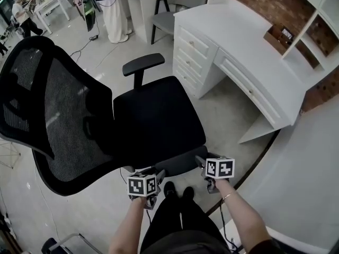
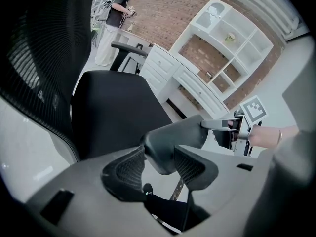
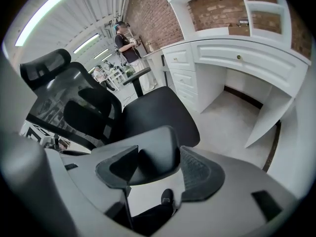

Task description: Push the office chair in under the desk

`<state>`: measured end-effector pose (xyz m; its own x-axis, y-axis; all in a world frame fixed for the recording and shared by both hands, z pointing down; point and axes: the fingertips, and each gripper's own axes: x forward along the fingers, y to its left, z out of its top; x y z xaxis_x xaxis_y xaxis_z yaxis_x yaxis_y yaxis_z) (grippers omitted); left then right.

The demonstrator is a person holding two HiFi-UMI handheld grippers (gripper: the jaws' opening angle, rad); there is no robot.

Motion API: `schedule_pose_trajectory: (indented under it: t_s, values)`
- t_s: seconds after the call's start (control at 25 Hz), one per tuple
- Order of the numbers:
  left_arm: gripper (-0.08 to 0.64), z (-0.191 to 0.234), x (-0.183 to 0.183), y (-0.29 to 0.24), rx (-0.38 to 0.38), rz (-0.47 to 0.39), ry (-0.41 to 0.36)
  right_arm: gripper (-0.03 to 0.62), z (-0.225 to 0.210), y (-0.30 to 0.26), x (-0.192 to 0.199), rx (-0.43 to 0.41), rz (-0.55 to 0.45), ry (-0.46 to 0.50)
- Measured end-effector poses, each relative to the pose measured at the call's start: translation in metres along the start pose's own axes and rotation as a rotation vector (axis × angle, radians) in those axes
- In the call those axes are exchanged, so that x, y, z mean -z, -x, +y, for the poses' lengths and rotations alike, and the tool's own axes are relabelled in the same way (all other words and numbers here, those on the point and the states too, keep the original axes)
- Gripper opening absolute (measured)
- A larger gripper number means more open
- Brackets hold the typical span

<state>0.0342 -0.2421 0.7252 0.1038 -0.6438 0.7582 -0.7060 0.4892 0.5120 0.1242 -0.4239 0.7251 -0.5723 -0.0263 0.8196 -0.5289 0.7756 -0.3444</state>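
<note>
Plainly, the office chair (image 1: 153,120) had not yet gone under the desk (image 1: 249,41). Its seat stood just in front of the desk's drawer stack with its front edge turned towards the desk, the open kneehole lay just beside it, and the mesh back was on the side away from the desk.

The left gripper (image 2: 160,164) was clamped on the end of the near armrest (image 1: 180,164) farther from the desk, its pads pressing the padding from both sides. The right gripper (image 3: 158,174) pinched the same armrest at the end nearer the desk.

To do this step well, I judged that both grips should push evenly along the armrest's length. A one-sided shove on a swivel seat tends to spin it rather than roll it. The seat should be steered towards the kneehole, not the drawers, and the far armrest (image 1: 143,62) watched as it neared the desk's front edge (it looked the likeliest part to catch).

Counted: one office chair with two armrests, one desk, and two grippers, both on one armrest. Beyond the desk stood one grey chair (image 1: 177,17) and one standing person (image 1: 114,15).
</note>
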Motion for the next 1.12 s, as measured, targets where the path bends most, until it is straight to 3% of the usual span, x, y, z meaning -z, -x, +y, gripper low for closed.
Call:
schedule_pose_trajectory:
  t_s: [0.48, 0.72, 1.12]
  values:
    - [0.184, -0.031, -0.011, -0.027, -0.087, 0.003, 0.046, 0.258, -0.035, 0.002, -0.037, 0.099, -0.025, 0.041]
    - [0.184, -0.04, -0.014, -0.039, -0.121, -0.032, 0.084, 0.258, -0.041, 0.001, -0.052, 0.164, -0.032, 0.124]
    - [0.184, -0.049, -0.022, -0.024, -0.226, -0.106, 0.056, 0.258, -0.035, 0.027, -0.054, 0.114, -0.109, 0.129]
